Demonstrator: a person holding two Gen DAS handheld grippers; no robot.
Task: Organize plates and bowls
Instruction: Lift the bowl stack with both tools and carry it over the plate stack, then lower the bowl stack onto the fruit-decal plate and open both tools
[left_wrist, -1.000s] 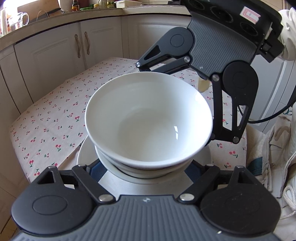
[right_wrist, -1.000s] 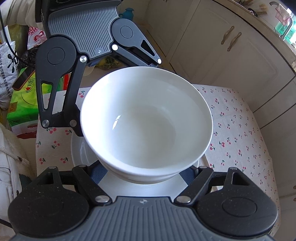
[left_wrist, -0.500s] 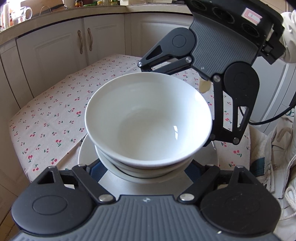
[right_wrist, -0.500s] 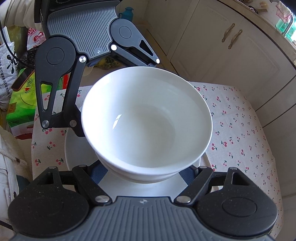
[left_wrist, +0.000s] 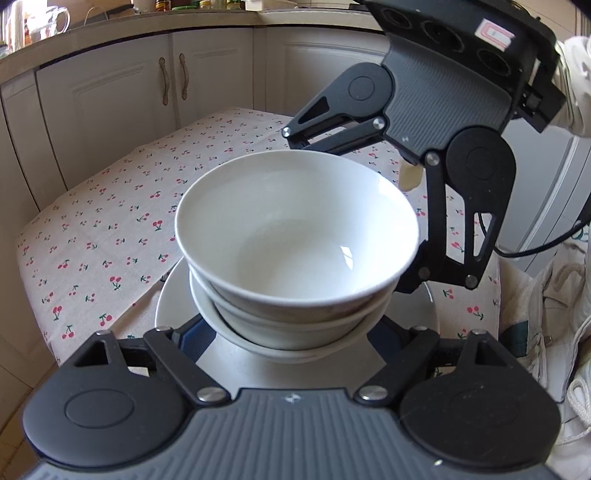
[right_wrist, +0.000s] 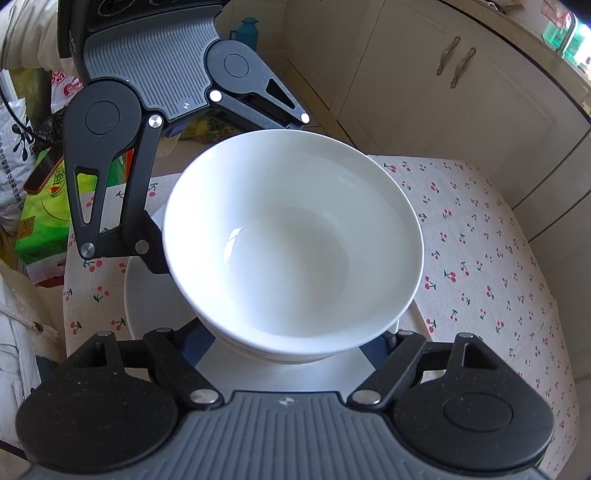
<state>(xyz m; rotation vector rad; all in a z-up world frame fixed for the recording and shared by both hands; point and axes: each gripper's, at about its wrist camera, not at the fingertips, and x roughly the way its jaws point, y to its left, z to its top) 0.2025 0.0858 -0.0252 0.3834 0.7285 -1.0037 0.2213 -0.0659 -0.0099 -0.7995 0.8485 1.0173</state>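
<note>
A stack of white bowls (left_wrist: 295, 251) sits on a white plate (left_wrist: 173, 295); the stack also shows in the right wrist view (right_wrist: 291, 258), on the plate (right_wrist: 147, 302). My left gripper (left_wrist: 295, 332) and my right gripper (right_wrist: 291, 350) face each other from opposite sides. Each has its fingers spread wide around the lower part of the stack, with blue pads (left_wrist: 195, 332) against or close to the bowl walls. Contact is hidden under the bowl rim. The stack and plate appear held above the cherry-print tablecloth (left_wrist: 110, 221). The right gripper (left_wrist: 406, 280) shows beyond the bowls in the left view.
The cloth-covered table (right_wrist: 480, 240) stands among cream kitchen cabinets (left_wrist: 147, 92). A green box (right_wrist: 40, 221) and bags lie beyond the table's far side in the right view. A white garment (left_wrist: 554, 314) hangs at the table's right edge.
Both views show the table and cabinets shifting under the bowls; the stack and plate have moved with both grippers, slightly higher and along the table. The hold on the stack is unchanged.
</note>
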